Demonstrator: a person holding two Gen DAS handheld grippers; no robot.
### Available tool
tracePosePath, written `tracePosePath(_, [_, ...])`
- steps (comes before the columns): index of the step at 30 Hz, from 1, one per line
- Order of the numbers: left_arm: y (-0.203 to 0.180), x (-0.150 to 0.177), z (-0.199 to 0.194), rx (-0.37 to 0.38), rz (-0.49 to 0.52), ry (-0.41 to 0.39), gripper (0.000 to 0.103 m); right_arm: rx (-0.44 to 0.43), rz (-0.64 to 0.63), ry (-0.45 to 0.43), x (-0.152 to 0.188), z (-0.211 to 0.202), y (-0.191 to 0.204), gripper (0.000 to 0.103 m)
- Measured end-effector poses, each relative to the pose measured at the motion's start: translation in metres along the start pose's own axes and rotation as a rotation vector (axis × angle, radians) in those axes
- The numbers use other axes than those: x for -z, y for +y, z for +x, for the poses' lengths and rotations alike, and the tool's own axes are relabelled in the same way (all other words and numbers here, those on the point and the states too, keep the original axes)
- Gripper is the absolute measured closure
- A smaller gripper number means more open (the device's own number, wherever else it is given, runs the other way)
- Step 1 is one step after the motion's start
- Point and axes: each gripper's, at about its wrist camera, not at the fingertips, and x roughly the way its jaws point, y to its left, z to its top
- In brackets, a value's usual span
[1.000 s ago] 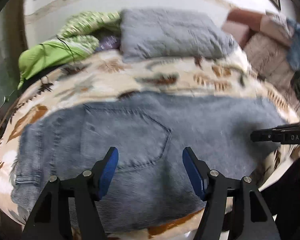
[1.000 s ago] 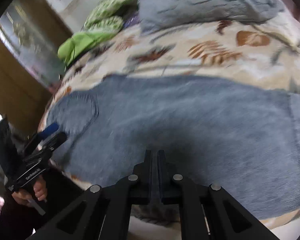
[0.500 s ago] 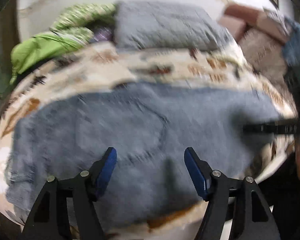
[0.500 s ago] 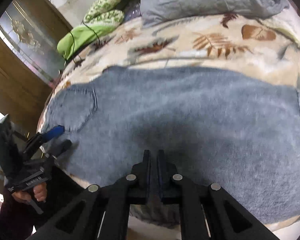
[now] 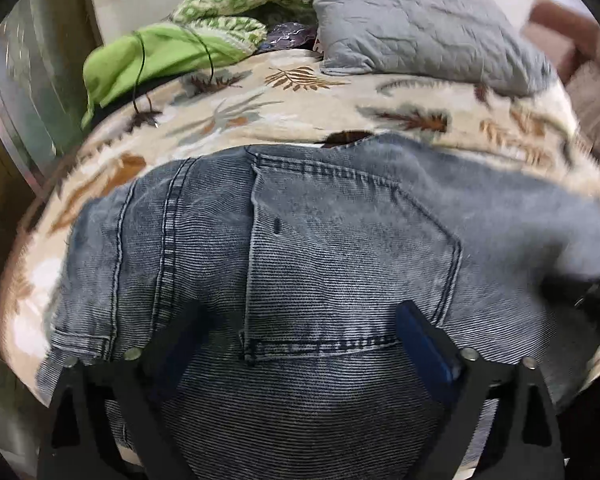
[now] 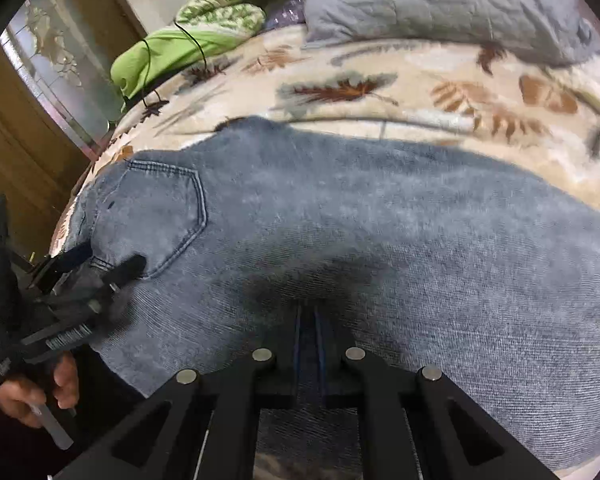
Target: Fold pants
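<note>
Grey-blue jeans (image 5: pixel 340 248) lie flat across the near edge of the bed, back pocket (image 5: pixel 340 264) up, waistband to the left. My left gripper (image 5: pixel 296 332) is open, its blue-padded fingers (image 5: pixel 424 344) low over the fabric on either side of the pocket's lower seam. It also shows in the right wrist view (image 6: pixel 108 264) at the pocket (image 6: pixel 152 216). My right gripper (image 6: pixel 308 320) is shut, with nothing seen between its fingers, just above the jeans (image 6: pixel 380 232) at mid-leg.
The bed has a cream leaf-print blanket (image 5: pixel 284 108). A grey pillow (image 5: pixel 416 28) lies at the back, with green clothes (image 5: pixel 164 52) and a thin black cord (image 5: pixel 140 68) at the back left. A wooden door (image 6: pixel 24 120) stands to the left.
My left gripper has dropped down and forward onto the jeans at the back pocket, still open. My right gripper has lowered closer to the leg fabric and stayed shut.
</note>
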Motion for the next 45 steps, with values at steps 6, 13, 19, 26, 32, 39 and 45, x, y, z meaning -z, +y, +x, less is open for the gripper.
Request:
tracePosePath(6, [0.004, -0.001, 0.006, 0.017, -0.040, 0.013, 0.000, -0.020, -0.045, -0.037, 0.010, -0.002, -0.002, 0.094])
tracePosePath(13, [0.001, 0.000, -0.019, -0.004, -0.047, -0.030, 0.000, 0.005, -0.086, -0.053, 0.021, -0.025, 0.000, 0.094])
tracePosePath(19, [-0.015, -0.014, -0.062, -0.067, -0.025, -0.157, 0.000, 0.040, 0.014, -0.261, 0.014, -0.081, -0.040, 0.094])
tracePosePath(26, [-0.067, -0.052, -0.102, -0.025, 0.078, -0.245, 0.000, 0.113, 0.241, -0.396, 0.005, -0.128, -0.109, 0.094])
tracePosePath(32, [-0.111, -0.078, -0.109, 0.032, 0.074, -0.271, 0.000, 0.168, 0.385, -0.360, 0.007, -0.126, -0.148, 0.094])
tracePosePath(39, [-0.139, -0.081, -0.095, 0.057, 0.079, -0.230, 0.000, 0.214, 0.432, -0.279, 0.016, -0.108, -0.177, 0.094])
tracePosePath(45, [-0.150, -0.076, -0.082, 0.060, 0.086, -0.197, 0.000, 0.191, 0.539, -0.268, 0.025, -0.108, -0.204, 0.094])
